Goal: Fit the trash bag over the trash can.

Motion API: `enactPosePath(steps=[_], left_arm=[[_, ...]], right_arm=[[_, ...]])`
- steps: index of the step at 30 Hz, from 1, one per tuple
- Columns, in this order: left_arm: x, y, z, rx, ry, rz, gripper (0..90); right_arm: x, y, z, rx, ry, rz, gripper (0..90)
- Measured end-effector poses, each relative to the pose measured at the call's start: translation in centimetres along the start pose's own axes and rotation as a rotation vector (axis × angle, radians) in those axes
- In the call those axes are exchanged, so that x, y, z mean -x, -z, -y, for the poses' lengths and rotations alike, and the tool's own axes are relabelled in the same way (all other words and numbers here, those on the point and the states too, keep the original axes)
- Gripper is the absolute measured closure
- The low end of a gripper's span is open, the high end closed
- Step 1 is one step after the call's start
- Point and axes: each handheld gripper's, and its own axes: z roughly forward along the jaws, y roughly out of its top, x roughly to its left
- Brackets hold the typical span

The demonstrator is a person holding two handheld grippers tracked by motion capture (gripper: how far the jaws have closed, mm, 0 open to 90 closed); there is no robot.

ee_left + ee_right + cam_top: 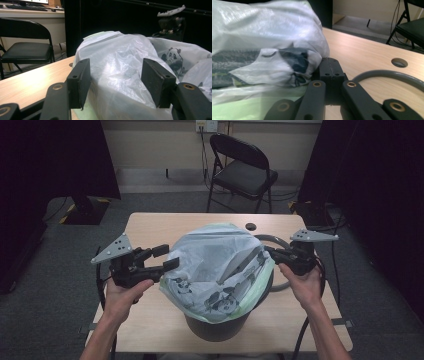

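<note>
Right gripper [270, 251] pinches bag [210, 265] edge; left gripper [166, 258] gapes.

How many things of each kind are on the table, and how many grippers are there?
Plastic bag: 1
Dark bin: 1
Grey hoop handle: 1
Grippers: 2, left gripper, right gripper
Total: 5

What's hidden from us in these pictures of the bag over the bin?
- Inside of the bin: high view, covered by the panda-print plastic bag.
- Whether the right claw pinches bag film: right claw view, the pads meet and the bag's edge lies against them.
- Bag's lower hem: left claw view, cut off by the bottom edge behind the open left claw.
</note>
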Motion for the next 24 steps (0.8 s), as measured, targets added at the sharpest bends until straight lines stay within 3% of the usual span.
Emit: enactPosePath(steps=[6,8,10,11,12,13,15,18,21,24], left_arm=[[-0.4,-0.6,-0.1,0.000,0.015,-0.009,38.5],[-0.5,-0.6,-0.1,-0.006,0.008,-0.020,41.9],[-0.5,-0.6,-0.1,-0.008,0.005,-0.035,50.9],[-0.8,-0.3,0.0,-0.009,0.016,-0.027,53.5],[-0.8,-0.3,0.0,-0.009,0.016,-0.027,54.9],[-0.9,0.1,0.2,-0.018,0.020,-0.010,56.2],[-0.8,0.5,0.4,-0.016,0.030,0.013,56.4],[-0.4,1.1,0.4,-0.026,0.028,0.024,56.4],[0.1,2.2,0.3,-0.055,0.032,0.061,57.4],[0.2,2.6,0.0,-0.070,0.016,0.086,58.3]], right_arm=[[0.1,-0.5,0.6,-0.017,0.015,-0.004,90.0],[0.5,-0.4,0.5,-0.010,0.025,-0.018,90.0],[0.6,-0.3,0.4,-0.004,0.020,-0.020,90.0],[0.9,0.3,0.0,0.038,-0.002,-0.010,78.3],[0.9,0.3,0.0,0.038,-0.002,-0.010,78.3],[1.2,1.0,-0.6,0.084,-0.027,0.002,68.8],[1.4,1.7,-1.2,0.117,-0.041,0.016,60.4],[1.2,2.7,-1.8,0.160,-0.053,0.017,55.0],[0.8,3.6,-2.3,0.199,-0.069,-0.029,51.1],[0.0,3.7,-2.3,0.172,-0.053,-0.057,47.6]])
